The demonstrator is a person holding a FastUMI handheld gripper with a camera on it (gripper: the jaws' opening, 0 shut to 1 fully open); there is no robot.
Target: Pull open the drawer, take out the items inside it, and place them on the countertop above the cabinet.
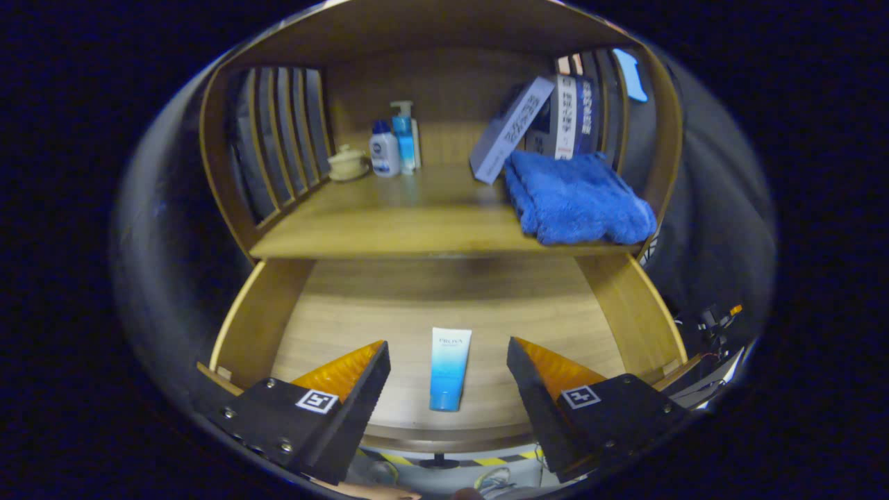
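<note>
Spread wide and holding nothing, the gripper (448, 361) hangs over the pulled-open drawer (257, 326). Between its fingers lies a blue-and-white tube (448, 368) flat on the drawer floor, its long axis pointing straight ahead along the fingers, cap end nearest. To my eye, closing across the tube's width suits the pick. Beyond, the countertop (389, 222) carries a folded blue towel (576, 198), leaning boxes (549, 118), bottles (392, 146) and a small lidded jar (347, 163).
</note>
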